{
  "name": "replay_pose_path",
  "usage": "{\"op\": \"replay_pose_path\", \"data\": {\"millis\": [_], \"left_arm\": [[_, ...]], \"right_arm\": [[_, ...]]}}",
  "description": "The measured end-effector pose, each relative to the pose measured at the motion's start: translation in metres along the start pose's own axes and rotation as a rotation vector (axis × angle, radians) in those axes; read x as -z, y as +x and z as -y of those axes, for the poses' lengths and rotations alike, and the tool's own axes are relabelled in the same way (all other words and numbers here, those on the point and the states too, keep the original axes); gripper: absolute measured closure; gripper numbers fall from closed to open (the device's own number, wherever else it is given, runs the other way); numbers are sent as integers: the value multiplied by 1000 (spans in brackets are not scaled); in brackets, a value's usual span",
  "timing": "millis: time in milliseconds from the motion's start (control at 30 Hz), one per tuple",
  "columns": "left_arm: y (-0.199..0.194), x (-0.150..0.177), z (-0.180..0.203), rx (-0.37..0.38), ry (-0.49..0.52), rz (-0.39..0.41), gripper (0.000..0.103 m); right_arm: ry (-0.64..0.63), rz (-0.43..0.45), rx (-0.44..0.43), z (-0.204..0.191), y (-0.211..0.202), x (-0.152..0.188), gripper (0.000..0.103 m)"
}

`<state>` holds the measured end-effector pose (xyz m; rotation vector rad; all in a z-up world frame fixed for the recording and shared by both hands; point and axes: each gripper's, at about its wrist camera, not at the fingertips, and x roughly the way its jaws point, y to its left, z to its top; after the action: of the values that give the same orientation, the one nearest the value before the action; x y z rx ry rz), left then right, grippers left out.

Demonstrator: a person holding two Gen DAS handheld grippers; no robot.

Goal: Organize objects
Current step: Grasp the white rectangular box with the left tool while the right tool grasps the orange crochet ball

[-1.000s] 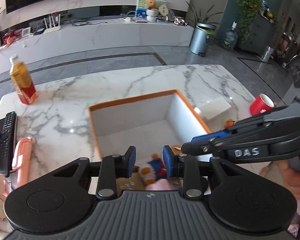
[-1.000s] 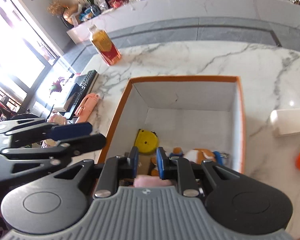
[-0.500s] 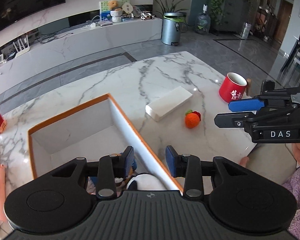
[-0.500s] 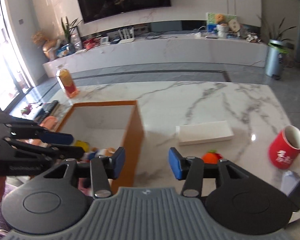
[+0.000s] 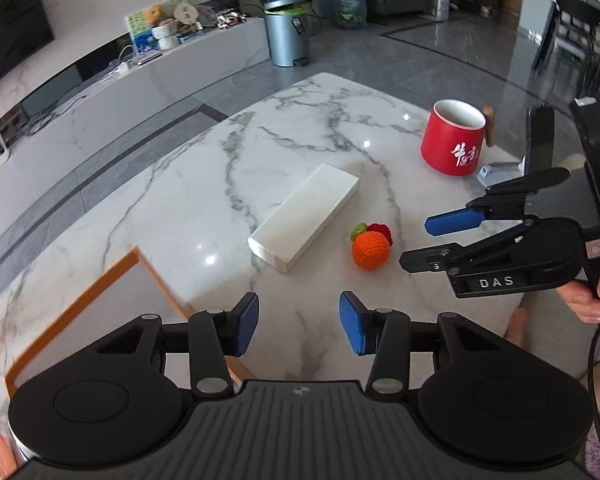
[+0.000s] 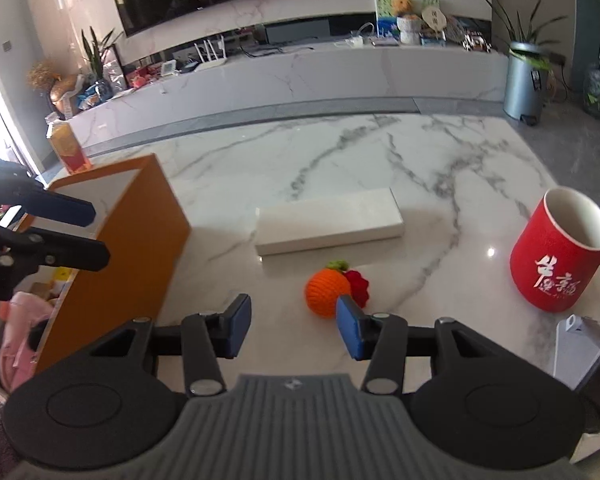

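Note:
An orange crocheted fruit (image 5: 370, 249) (image 6: 327, 292) with a red bit lies on the marble table, in front of a flat white box (image 5: 305, 216) (image 6: 329, 226). An orange-rimmed storage box (image 5: 80, 304) (image 6: 140, 240) stands at the left, with a pink toy (image 6: 18, 316) and other items inside. My left gripper (image 5: 299, 328) is open and empty, above the table beside the box's right wall. My right gripper (image 6: 292, 326) is open and empty, close behind the orange fruit; it also shows in the left wrist view (image 5: 428, 240).
A red mug (image 5: 454, 138) (image 6: 562, 252) stands at the right of the table, with a small white-grey item (image 6: 576, 340) near it. A tea bottle (image 6: 66, 146) stands at the far left. A bin (image 6: 524, 80) stands on the floor beyond.
Both grippers have lifted out of the storage box and swung right towards the orange fruit and the white box. Both sets of jaws have opened wider.

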<state>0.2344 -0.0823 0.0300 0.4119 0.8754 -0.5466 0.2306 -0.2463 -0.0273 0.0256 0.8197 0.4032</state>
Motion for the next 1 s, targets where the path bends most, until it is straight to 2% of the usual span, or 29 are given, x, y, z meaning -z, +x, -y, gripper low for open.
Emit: {"op": "replay_pose_path", "data": {"millis": [167, 267, 433, 533, 633, 733, 867, 1000], "left_arm": [[42, -21, -3, 11, 54, -39, 50], [63, -32, -4, 16, 70, -60, 50], [97, -44, 0, 5, 171, -94, 45], [116, -52, 5, -12, 239, -118, 42], [137, -60, 9, -12, 280, -139, 38], [154, -69, 16, -3, 338, -147, 29], [178, -81, 25, 26, 417, -166, 27], [196, -93, 25, 53, 466, -207, 27]], "right_arm": [[59, -20, -36, 15, 34, -1, 54], [51, -6, -45, 14, 48, -2, 54], [-81, 33, 39, 8, 63, 3, 54], [-136, 4, 116, 12, 72, 6, 57], [-76, -2, 100, 31, 73, 6, 60], [-16, 8, 75, 49, 67, 1, 60], [-3, 5, 90, 65, 63, -4, 60], [15, 3, 60, 76, 62, -5, 60]]}}
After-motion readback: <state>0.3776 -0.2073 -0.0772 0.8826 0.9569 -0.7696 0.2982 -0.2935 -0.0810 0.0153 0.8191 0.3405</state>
